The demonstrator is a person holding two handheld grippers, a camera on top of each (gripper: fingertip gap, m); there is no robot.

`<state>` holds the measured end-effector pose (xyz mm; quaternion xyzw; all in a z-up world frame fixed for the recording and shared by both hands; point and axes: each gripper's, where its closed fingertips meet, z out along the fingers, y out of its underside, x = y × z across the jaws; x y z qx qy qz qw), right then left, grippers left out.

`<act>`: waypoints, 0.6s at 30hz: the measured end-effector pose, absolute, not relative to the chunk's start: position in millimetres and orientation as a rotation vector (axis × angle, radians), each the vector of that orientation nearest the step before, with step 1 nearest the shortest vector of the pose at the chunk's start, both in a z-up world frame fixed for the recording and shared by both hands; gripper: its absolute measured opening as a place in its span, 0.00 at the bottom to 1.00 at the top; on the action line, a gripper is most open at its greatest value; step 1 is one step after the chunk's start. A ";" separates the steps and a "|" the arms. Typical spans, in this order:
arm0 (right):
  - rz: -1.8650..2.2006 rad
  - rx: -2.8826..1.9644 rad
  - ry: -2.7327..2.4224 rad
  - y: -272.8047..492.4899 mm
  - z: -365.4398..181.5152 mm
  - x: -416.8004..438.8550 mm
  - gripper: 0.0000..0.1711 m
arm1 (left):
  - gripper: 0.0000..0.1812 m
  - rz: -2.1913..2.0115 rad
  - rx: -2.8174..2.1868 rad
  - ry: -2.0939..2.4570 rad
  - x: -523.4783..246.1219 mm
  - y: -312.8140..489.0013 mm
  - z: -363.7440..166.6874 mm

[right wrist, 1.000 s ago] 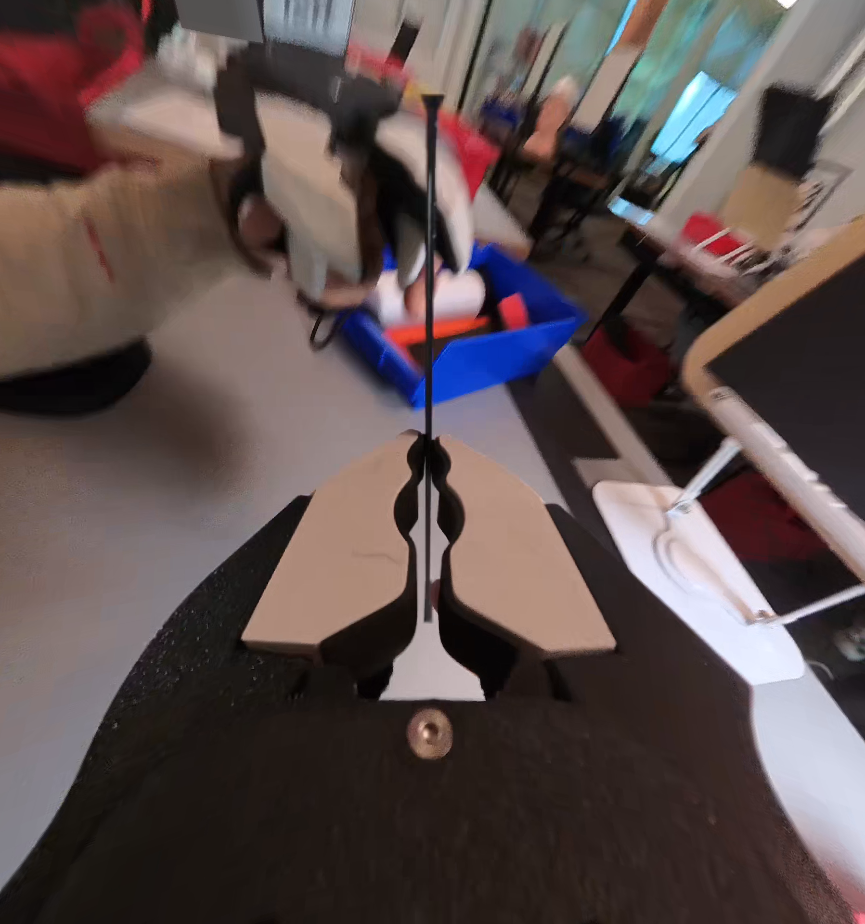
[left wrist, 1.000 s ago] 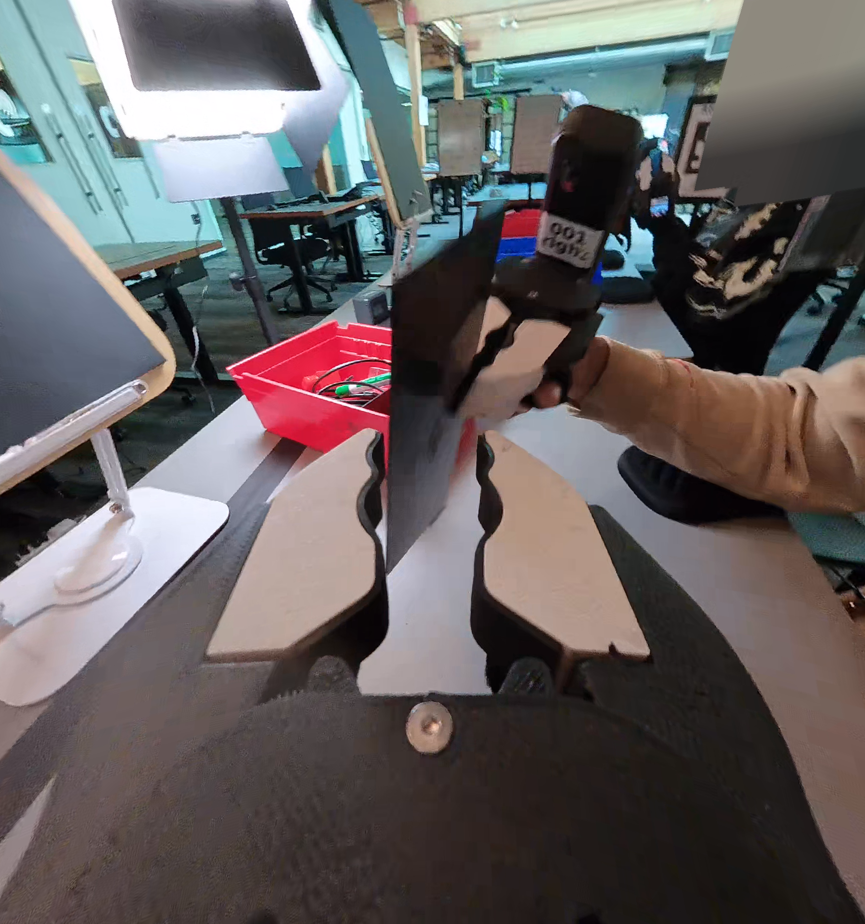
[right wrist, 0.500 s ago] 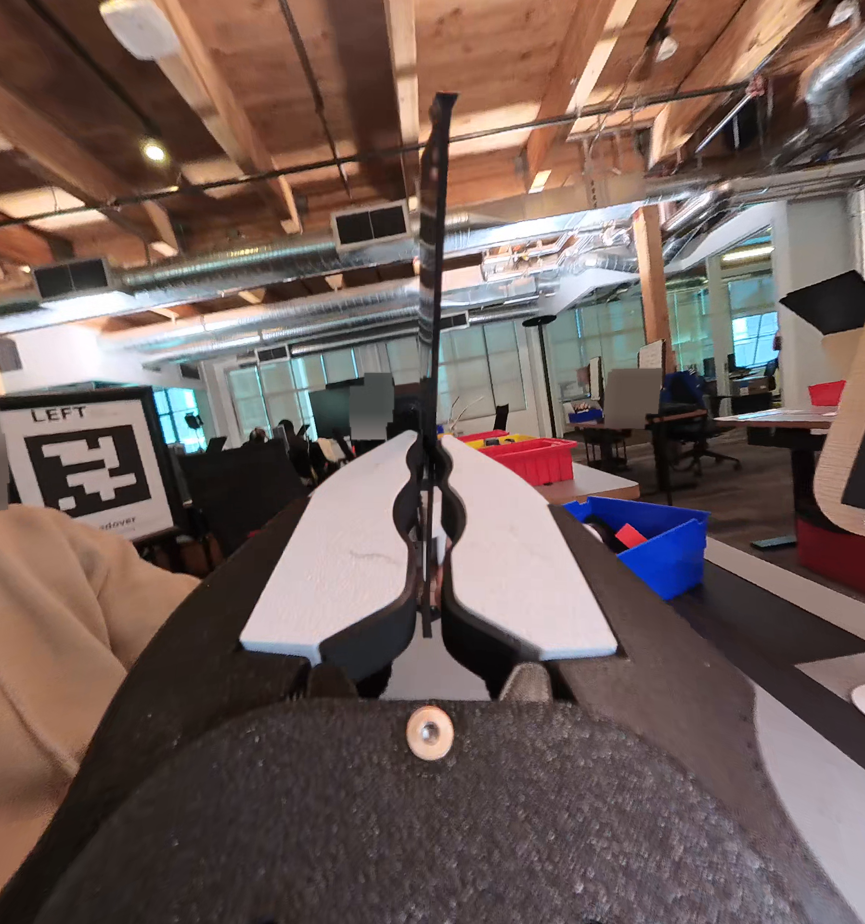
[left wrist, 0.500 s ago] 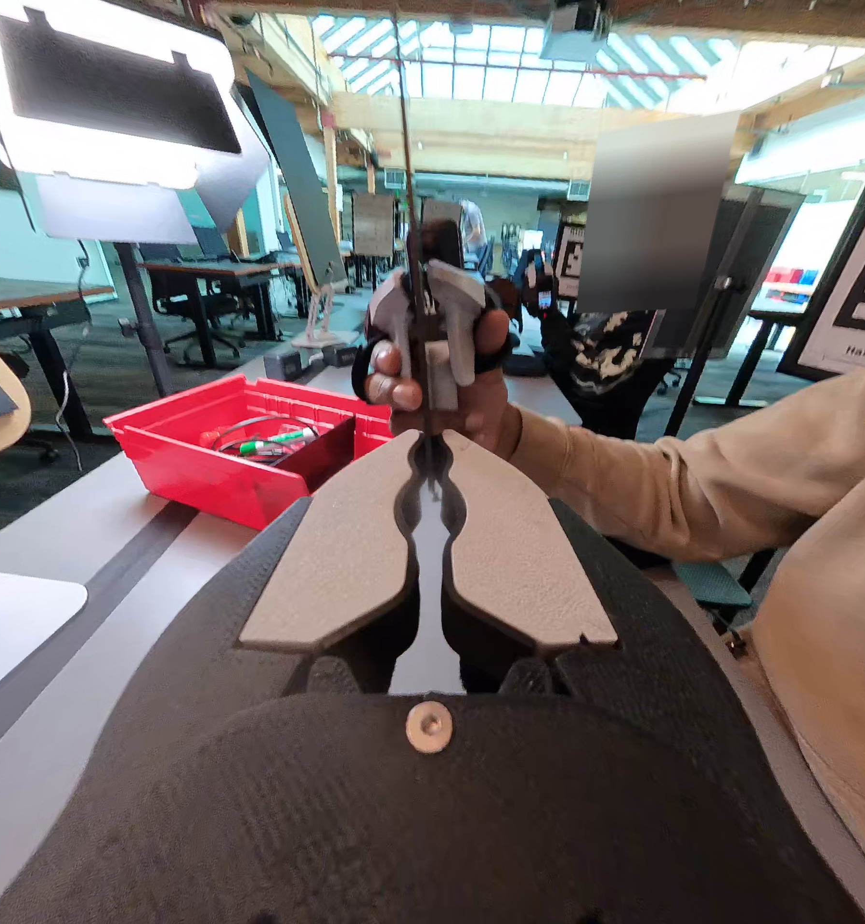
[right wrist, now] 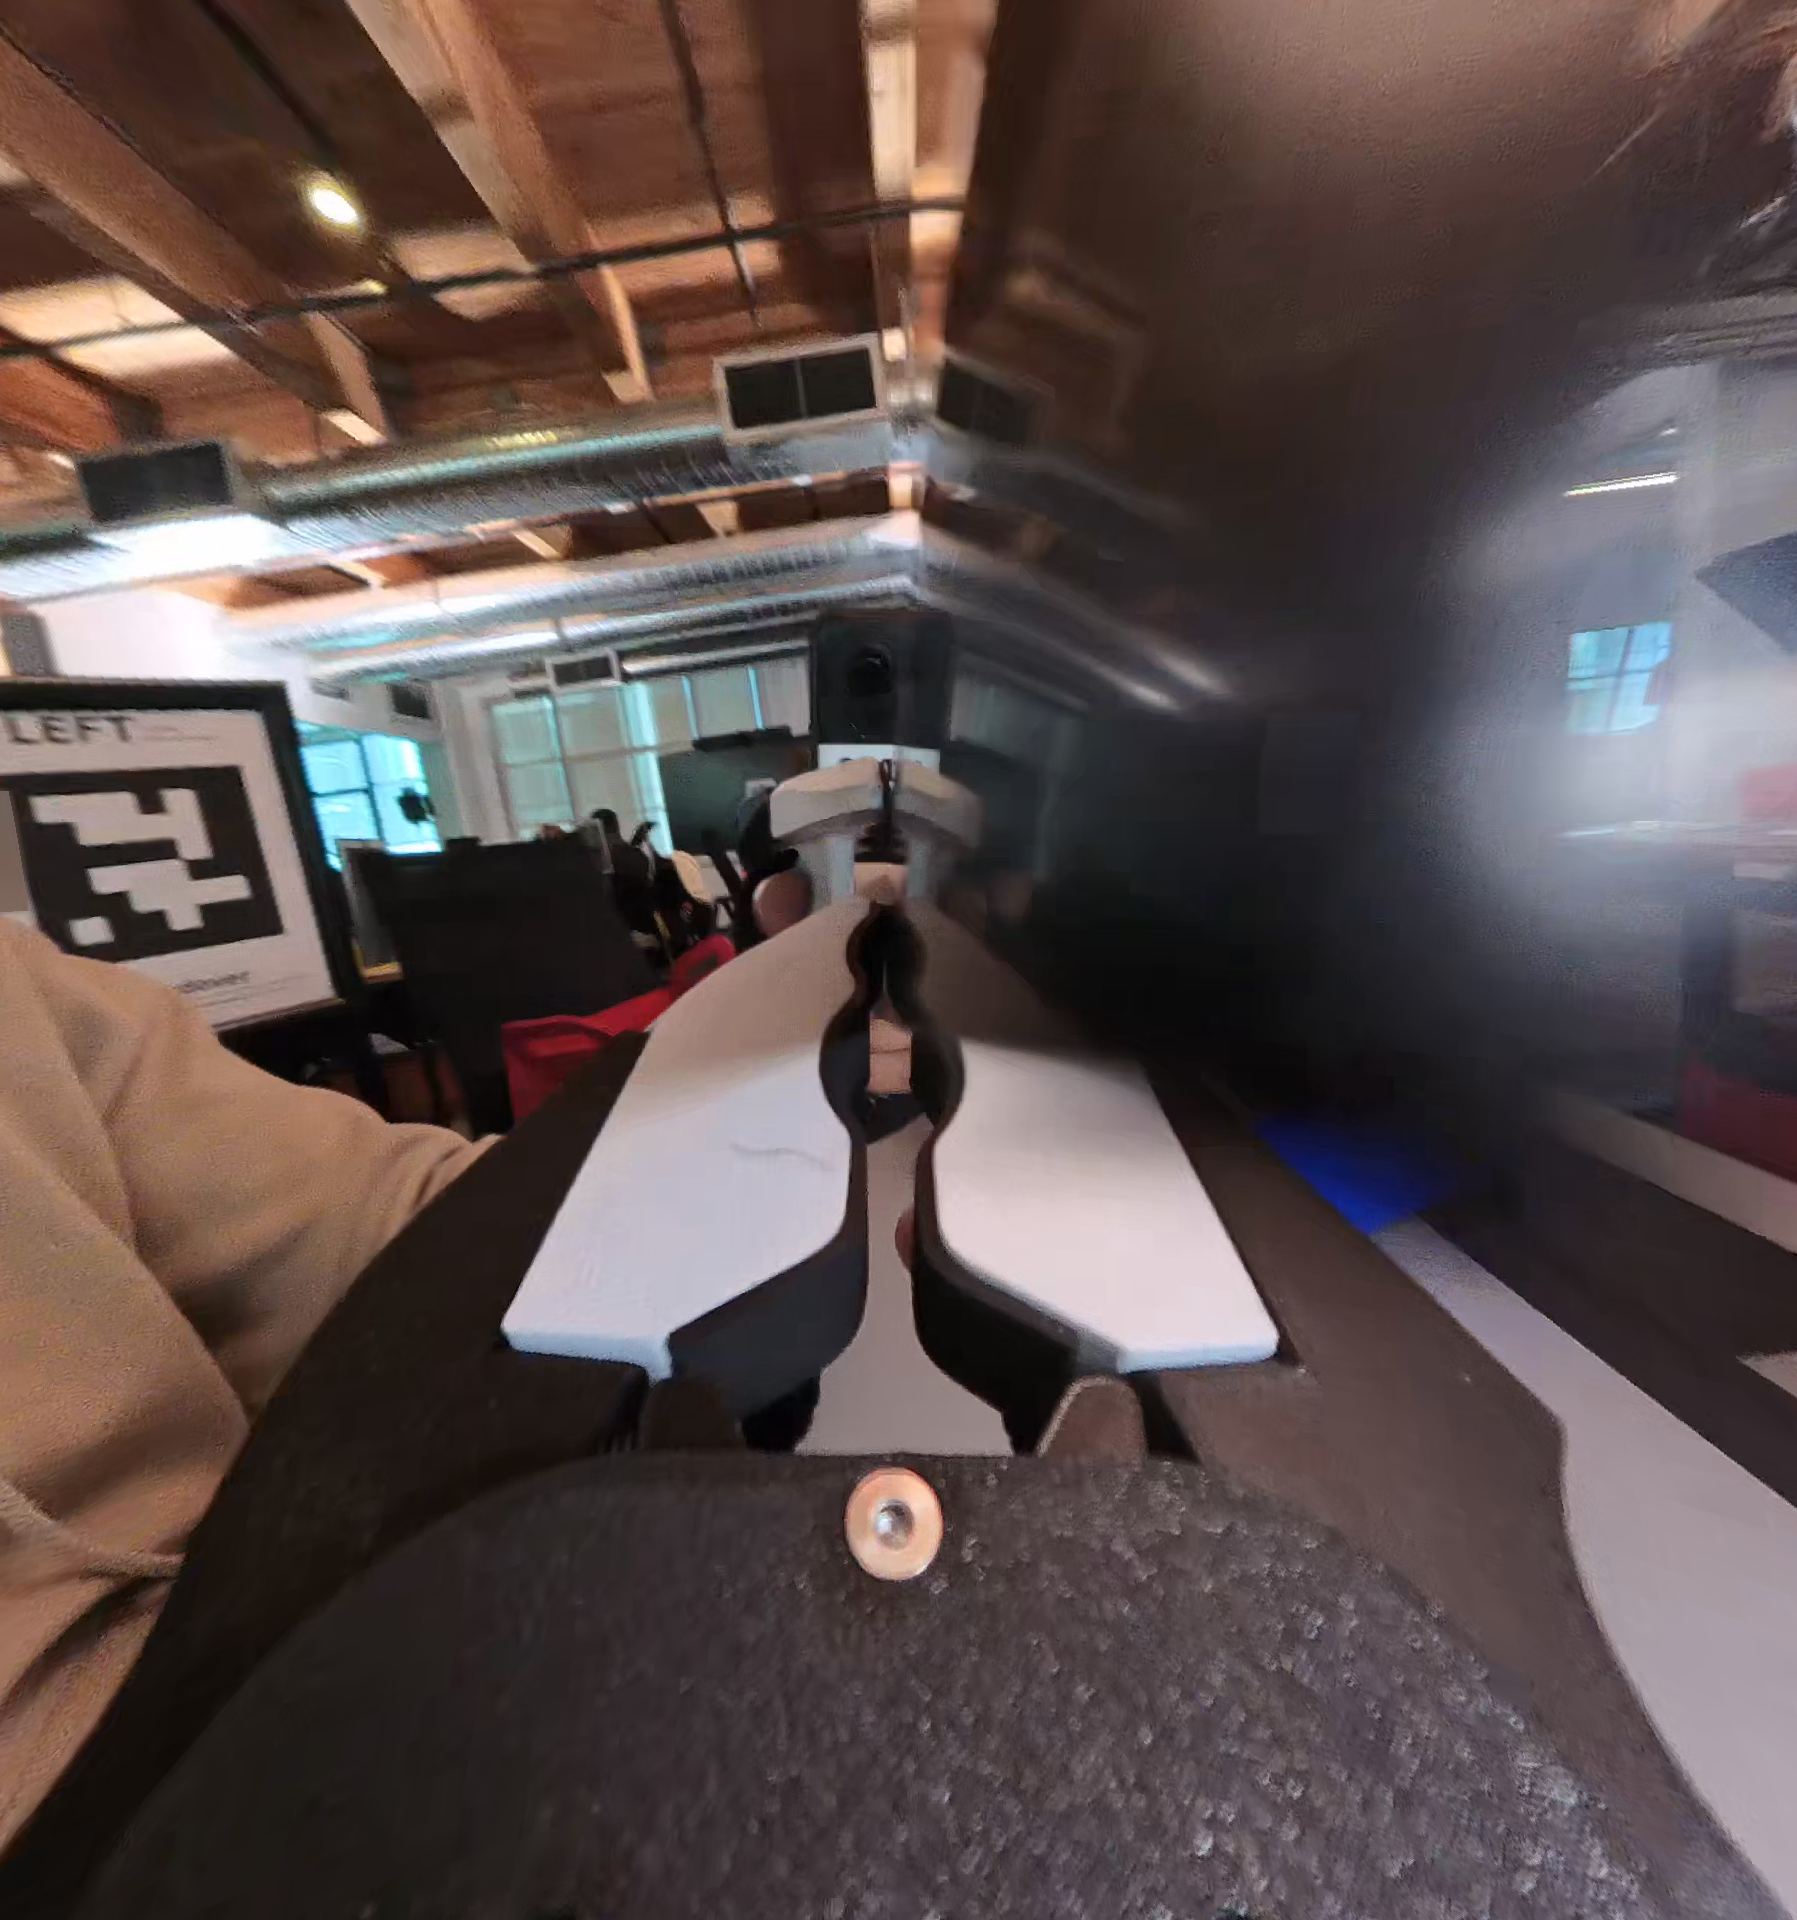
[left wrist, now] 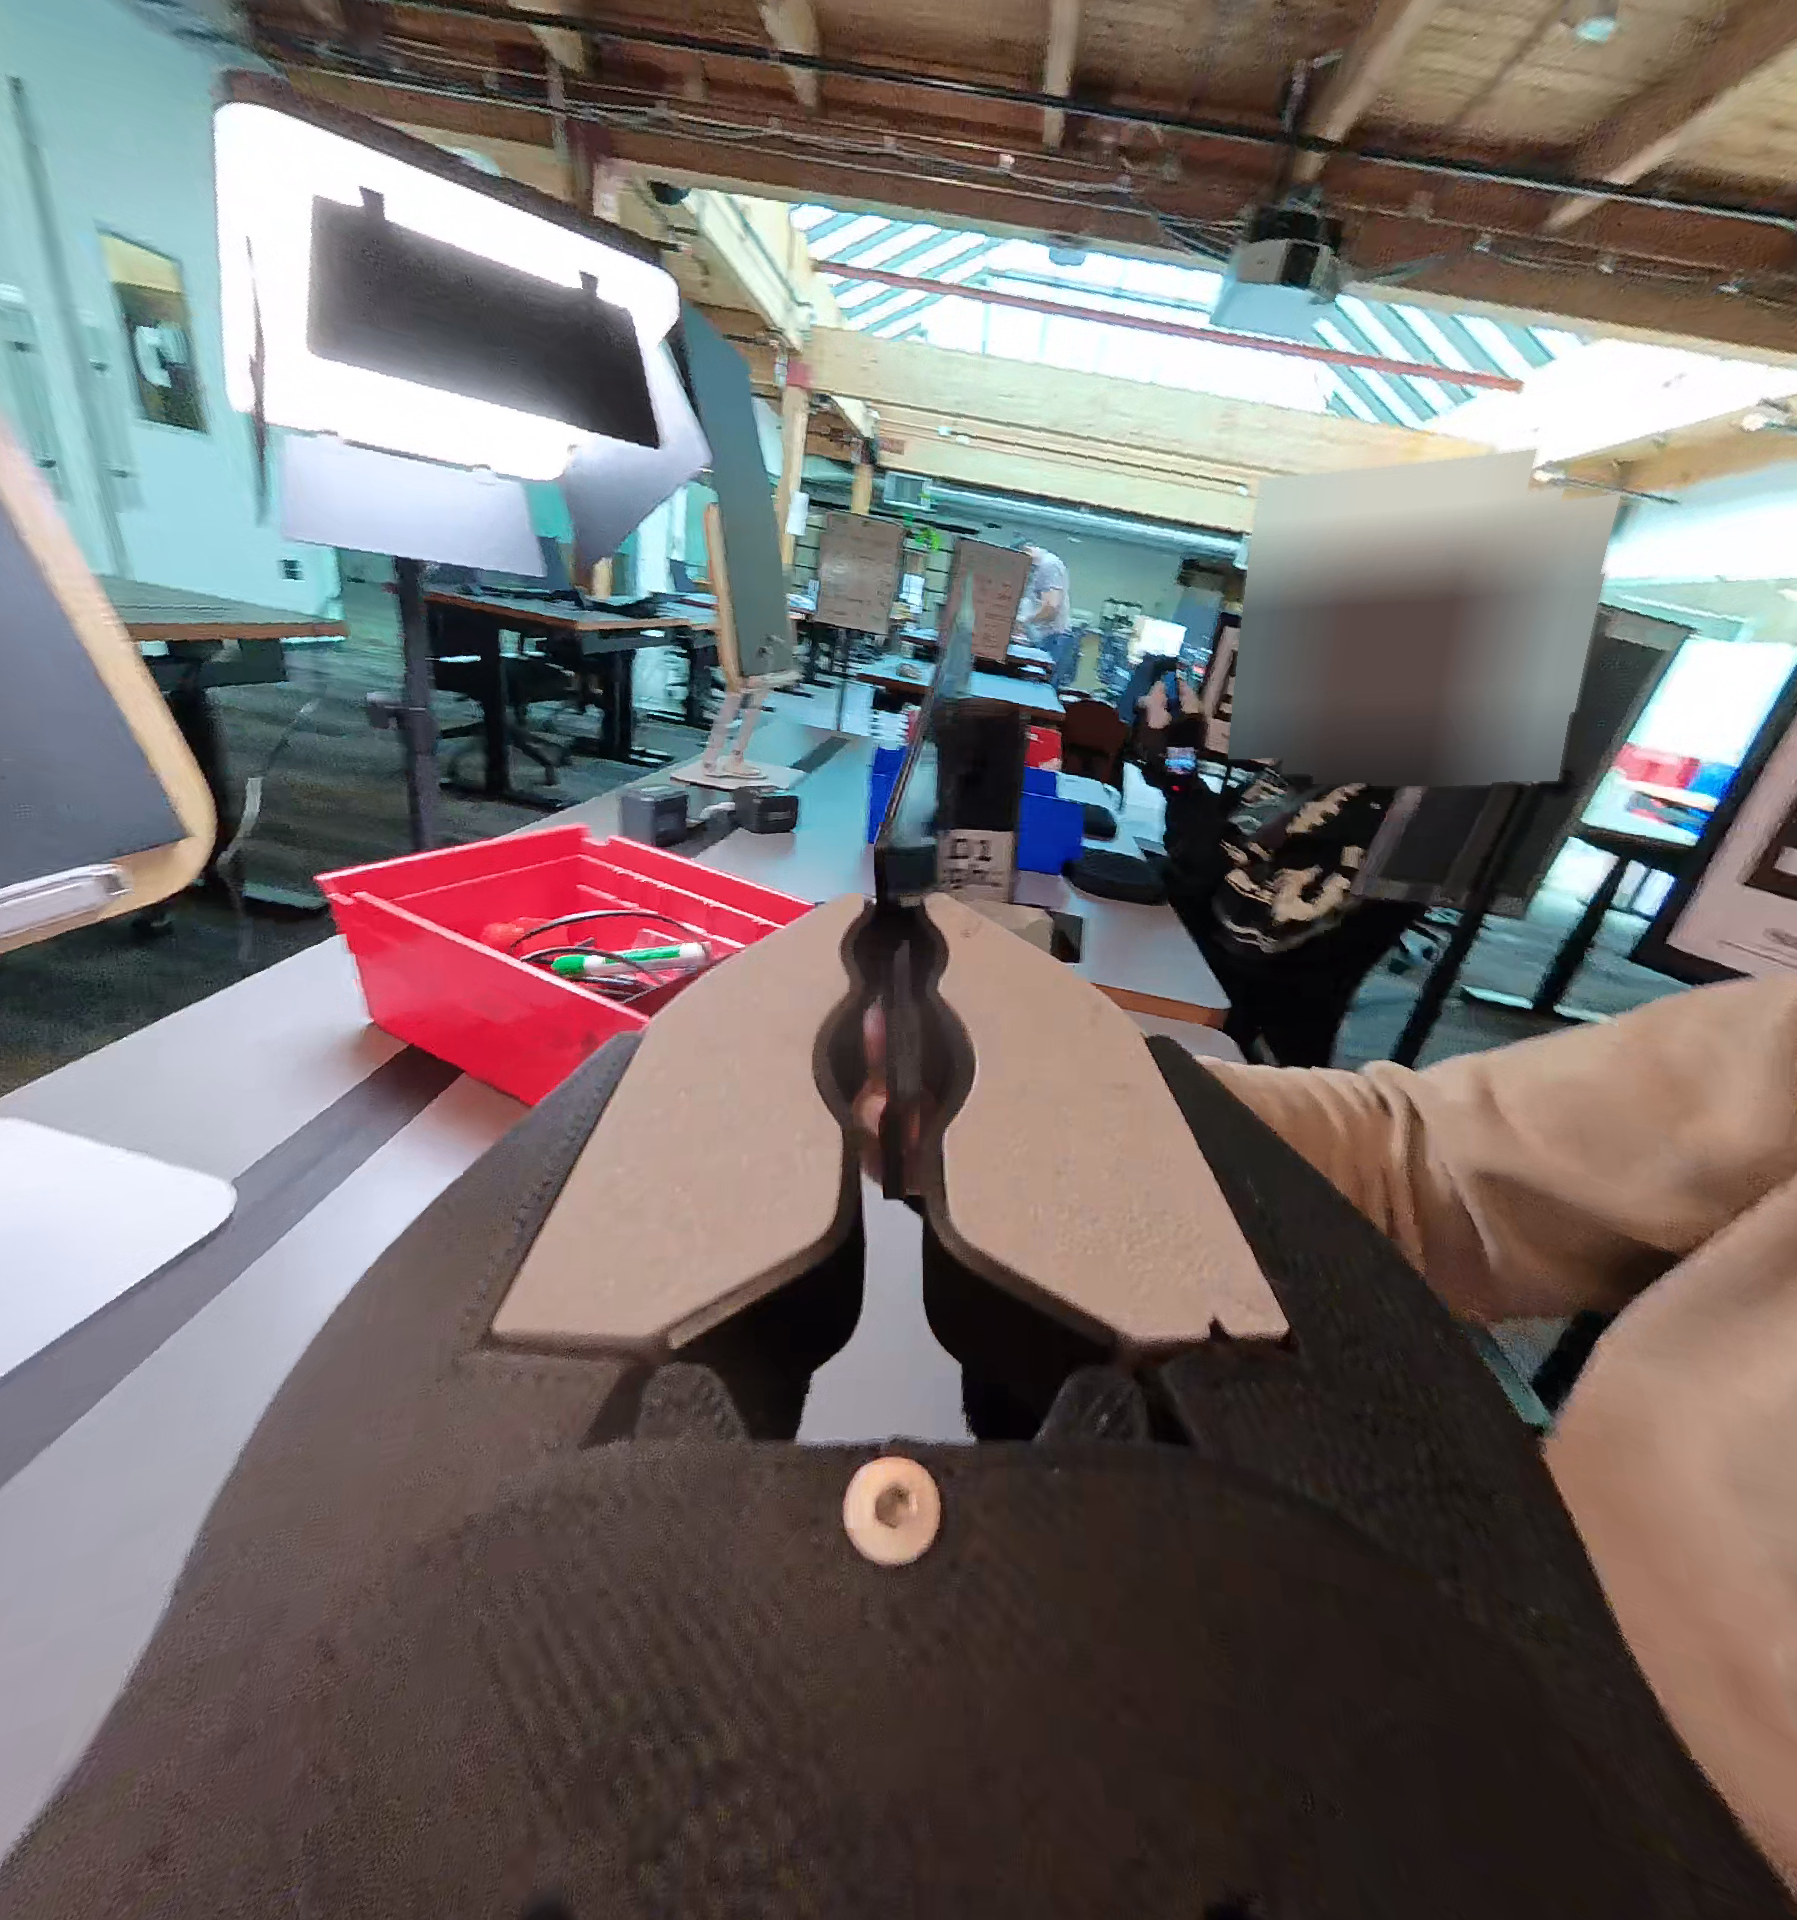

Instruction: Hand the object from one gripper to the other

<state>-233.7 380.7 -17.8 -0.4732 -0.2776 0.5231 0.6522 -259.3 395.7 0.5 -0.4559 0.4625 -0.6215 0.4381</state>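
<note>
We're mid-handover; left gripper [left wrist: 899, 920] is clamped on the black sheet [left wrist: 904, 1091]; right gripper [right wrist: 883, 920] looks closed, sheet unclear; next we'd let right go.

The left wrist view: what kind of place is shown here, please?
Most likely an open-plan workshop or lab in a converted industrial building. A red plastic parts bin holding cables sits on the grey worktable, a bright studio light panel stands on a pole, and rows of desks run under exposed wooden ceiling beams.
</note>
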 end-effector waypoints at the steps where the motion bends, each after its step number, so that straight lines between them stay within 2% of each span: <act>1: 1.154 -1.101 -0.634 383.9 -19.3 -232.0 0.01 | 0.04 -1.524 -1.157 1.110 -258.4 403.1 -1.1; 4: 1.007 -1.113 -0.571 395.0 -11.6 -210.3 0.01 | 0.11 -1.436 -1.206 0.995 -264.0 426.6 -2.4; 6: 0.900 -1.157 -0.490 406.4 -3.8 -184.5 0.01 | 0.11 -1.405 -1.234 0.957 -270.9 437.1 -1.6; 11: 0.069 -1.457 -0.339 440.5 -8.7 -64.6 0.01 | 0.08 -1.291 -1.240 0.897 -288.9 454.4 5.5; 14: -0.358 -1.719 -0.273 446.9 -30.6 17.2 0.02 | 0.07 -1.221 -1.245 0.875 -297.8 462.7 8.4; 18: -0.733 -2.273 -0.422 443.0 -96.9 98.1 0.01 | 0.06 -1.237 -1.238 0.861 -304.8 463.7 13.2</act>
